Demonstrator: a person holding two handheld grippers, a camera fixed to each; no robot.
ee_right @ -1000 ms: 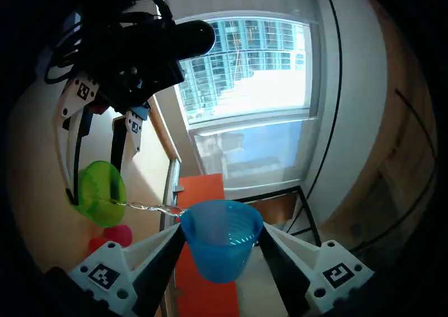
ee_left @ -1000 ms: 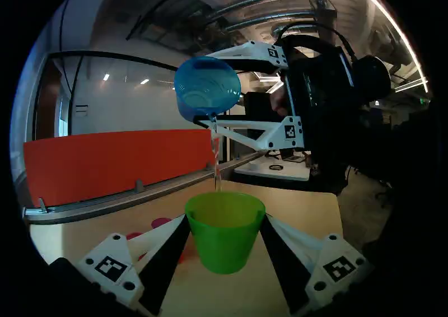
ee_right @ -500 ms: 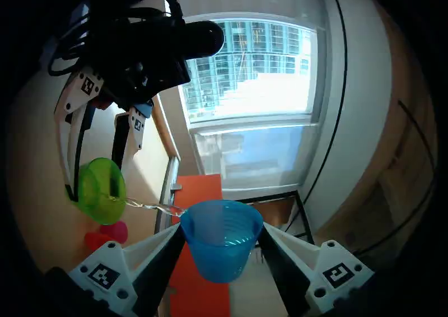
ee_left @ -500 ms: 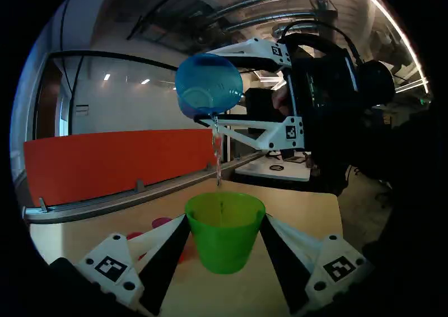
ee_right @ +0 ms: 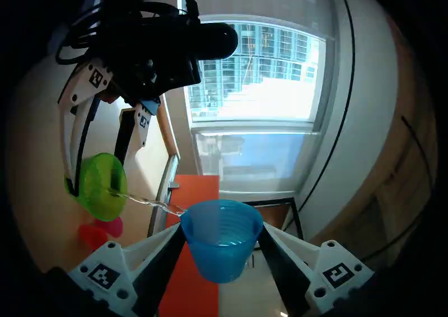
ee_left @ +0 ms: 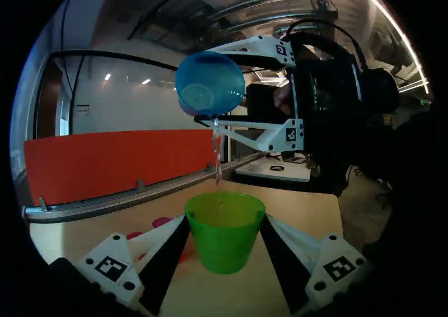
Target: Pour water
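Pouring in progress: right gripper (ee_right: 221, 236), jaws clamped on tilted blue cup (ee_right: 221, 255), held above upright green cup (ee_left: 225, 238) clamped between the jaws of left gripper (ee_left: 225, 222), thin water stream (ee_left: 215, 154) falling between; next, as judged: steady tilt, stream centred, then righting the blue cup.

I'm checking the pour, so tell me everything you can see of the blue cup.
The blue cup is translucent plastic, faintly ribbed inside, tapering toward its base. The right hand-held gripper is shut on its sides and holds it tipped above the green cup; a thin water stream runs from its rim.
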